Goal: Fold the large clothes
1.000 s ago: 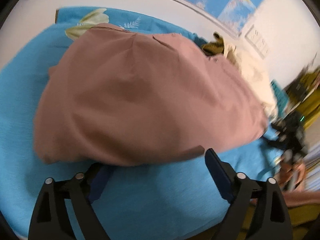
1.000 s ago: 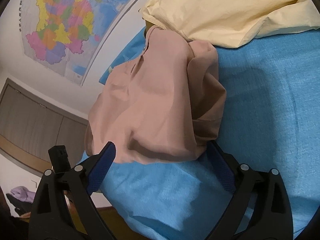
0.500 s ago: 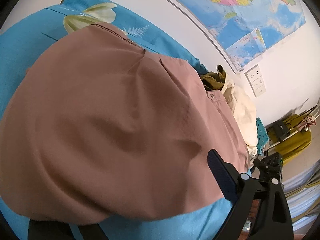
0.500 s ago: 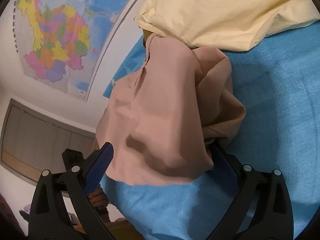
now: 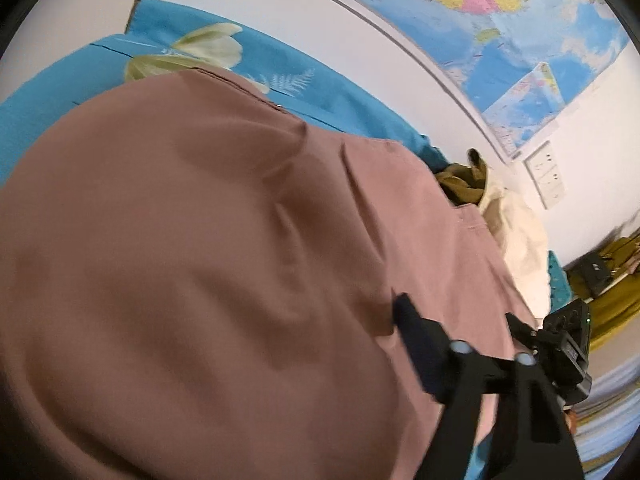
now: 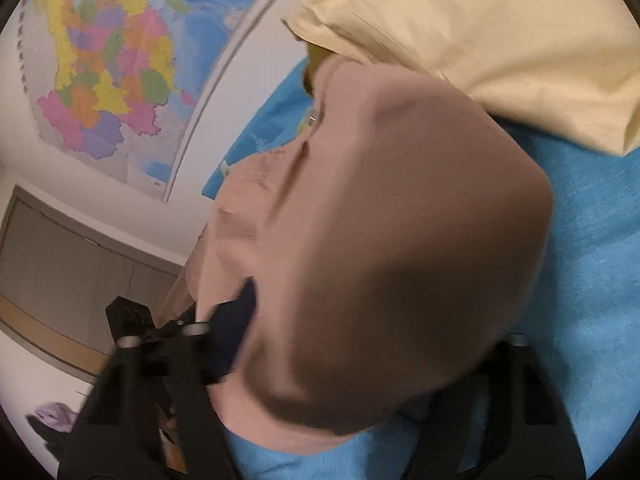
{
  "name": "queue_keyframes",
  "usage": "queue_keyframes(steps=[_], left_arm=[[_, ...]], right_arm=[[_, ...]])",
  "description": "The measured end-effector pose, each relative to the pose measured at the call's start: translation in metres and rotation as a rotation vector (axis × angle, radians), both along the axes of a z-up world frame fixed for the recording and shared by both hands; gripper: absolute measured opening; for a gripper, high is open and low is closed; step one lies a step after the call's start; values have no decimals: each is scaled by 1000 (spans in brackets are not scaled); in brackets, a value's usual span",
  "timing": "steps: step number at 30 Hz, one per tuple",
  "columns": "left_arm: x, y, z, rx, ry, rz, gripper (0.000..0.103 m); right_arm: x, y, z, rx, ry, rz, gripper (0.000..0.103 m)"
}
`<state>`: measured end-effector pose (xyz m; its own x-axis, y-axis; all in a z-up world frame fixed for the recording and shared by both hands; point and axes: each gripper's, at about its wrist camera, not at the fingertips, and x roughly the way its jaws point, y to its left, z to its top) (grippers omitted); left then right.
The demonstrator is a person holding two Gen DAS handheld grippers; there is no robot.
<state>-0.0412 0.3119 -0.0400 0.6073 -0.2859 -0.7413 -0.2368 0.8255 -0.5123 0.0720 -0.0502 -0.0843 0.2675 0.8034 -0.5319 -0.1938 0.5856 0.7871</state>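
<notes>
A: What is differing from a moment ago?

B: My left claw and right claw are both in over the near hem of the pink garment, where before they were hanging short of it with bare sheet between the fingers. Jaws on both have just been closing, cloth between them. On each I am seeing only one finger, dark blue pad against the fabric; the other is buried under it. Whether the pads are pinching yet, I cannot tell.

A: Cloth and bedding?

B: Garment is lying bunched on the blue bed sheet, matte woven stuff, soft broad folds, one stitched seam. Sheet is looking nubbly, towel-like. Cream cloth is lying smooth and creased beyond, touching the garment's far end. A glossy map is hanging flat on the wall.
</notes>
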Motion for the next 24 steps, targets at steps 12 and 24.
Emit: queue_keyframes(steps=[12, 24], left_arm=[[19, 6, -1, 7, 8, 35, 41], [44, 48, 75, 72, -126, 5, 12]], right_arm=[[6, 9, -4, 53, -5, 47, 27], [17, 65, 101, 53, -279, 165, 18]])
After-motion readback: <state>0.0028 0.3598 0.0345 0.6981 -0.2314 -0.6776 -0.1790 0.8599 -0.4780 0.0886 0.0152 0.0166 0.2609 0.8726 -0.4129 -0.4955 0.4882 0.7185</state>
